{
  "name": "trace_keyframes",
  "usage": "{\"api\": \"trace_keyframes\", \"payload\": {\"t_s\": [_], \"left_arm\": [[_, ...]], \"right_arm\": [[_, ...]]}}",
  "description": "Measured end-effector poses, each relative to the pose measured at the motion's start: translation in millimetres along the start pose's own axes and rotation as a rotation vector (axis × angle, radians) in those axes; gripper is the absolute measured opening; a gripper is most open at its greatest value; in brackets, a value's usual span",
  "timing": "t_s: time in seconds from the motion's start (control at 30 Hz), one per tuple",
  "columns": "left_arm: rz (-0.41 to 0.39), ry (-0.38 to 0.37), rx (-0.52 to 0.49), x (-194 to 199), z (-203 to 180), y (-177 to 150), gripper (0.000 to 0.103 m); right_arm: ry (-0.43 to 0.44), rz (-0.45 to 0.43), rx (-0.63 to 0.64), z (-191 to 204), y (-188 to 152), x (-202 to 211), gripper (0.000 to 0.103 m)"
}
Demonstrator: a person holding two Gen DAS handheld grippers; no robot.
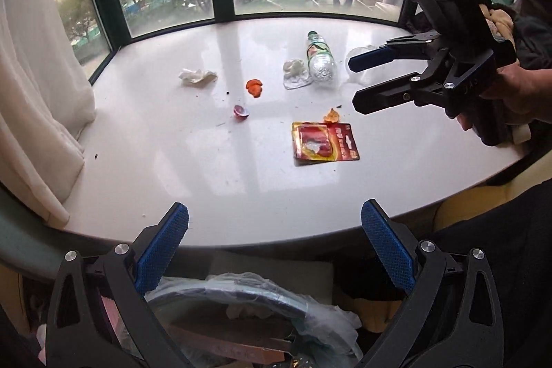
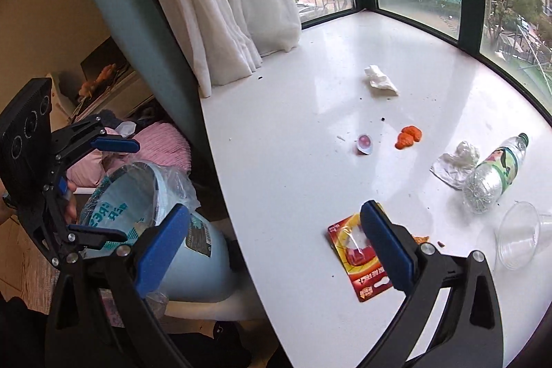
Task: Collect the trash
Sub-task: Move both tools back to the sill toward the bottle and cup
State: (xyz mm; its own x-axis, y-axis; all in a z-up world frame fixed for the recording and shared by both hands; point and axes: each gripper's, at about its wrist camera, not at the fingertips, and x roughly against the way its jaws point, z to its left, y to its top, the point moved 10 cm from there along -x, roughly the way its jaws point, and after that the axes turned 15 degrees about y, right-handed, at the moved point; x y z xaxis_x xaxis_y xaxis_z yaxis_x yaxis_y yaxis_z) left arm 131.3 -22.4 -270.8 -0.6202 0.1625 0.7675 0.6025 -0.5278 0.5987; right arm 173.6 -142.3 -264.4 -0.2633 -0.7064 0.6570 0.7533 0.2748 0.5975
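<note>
On the white sill: one plastic bottle point(image 2: 496, 173), one clear cup point(image 2: 521, 235), two crumpled tissues point(image 2: 379, 81) point(image 2: 455, 162), three orange peel pieces point(image 1: 254, 87), one jelly cup point(image 2: 365, 143), one red packet point(image 1: 324, 143); beside it, one lined bin point(image 2: 145, 212)

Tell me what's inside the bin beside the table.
The bin has a clear plastic liner over its rim. A pale scrap shows low inside; its bottom is hidden by the right gripper.

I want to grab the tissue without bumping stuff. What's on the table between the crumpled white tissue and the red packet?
Between the tissue and the red packet lie a small purple jelly cup and orange peel, clearest in the right wrist view.
</note>
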Motion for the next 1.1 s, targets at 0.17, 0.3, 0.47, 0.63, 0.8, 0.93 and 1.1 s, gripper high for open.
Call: {"api": "trace_keyframes", "payload": {"t_s": [0.17, 0.3, 0.47, 0.63, 0.8, 0.93, 1.1], "left_arm": [[-0.013, -0.039, -0.052, -12, -22, 25, 0.097], [-0.021, -0.07, -0.087, -20, -38, 39, 0.097], [-0.031, -0.099, -0.12, -33, -55, 56, 0.097], [-0.044, -0.131, -0.155, -44, -74, 76, 0.097], [-0.063, -0.156, -0.204, -56, -94, 100, 0.097], [-0.076, -0.173, -0.231, -68, -106, 120, 0.097], [-0.081, -0.185, -0.258, -88, -117, 143, 0.097]], "right_arm": [[-0.054, -0.024, -0.046, -30, -11, 27, 0.096], [-0.093, -0.04, -0.084, -51, -20, 45, 0.096], [-0.137, -0.067, -0.124, -72, -31, 66, 0.096], [-0.184, -0.104, -0.174, -94, -40, 87, 0.096], [-0.245, -0.143, -0.222, -122, -46, 110, 0.096], [-0.298, -0.176, -0.264, -146, -51, 130, 0.096], [-0.378, -0.183, -0.277, -173, -54, 147, 0.096]]}}
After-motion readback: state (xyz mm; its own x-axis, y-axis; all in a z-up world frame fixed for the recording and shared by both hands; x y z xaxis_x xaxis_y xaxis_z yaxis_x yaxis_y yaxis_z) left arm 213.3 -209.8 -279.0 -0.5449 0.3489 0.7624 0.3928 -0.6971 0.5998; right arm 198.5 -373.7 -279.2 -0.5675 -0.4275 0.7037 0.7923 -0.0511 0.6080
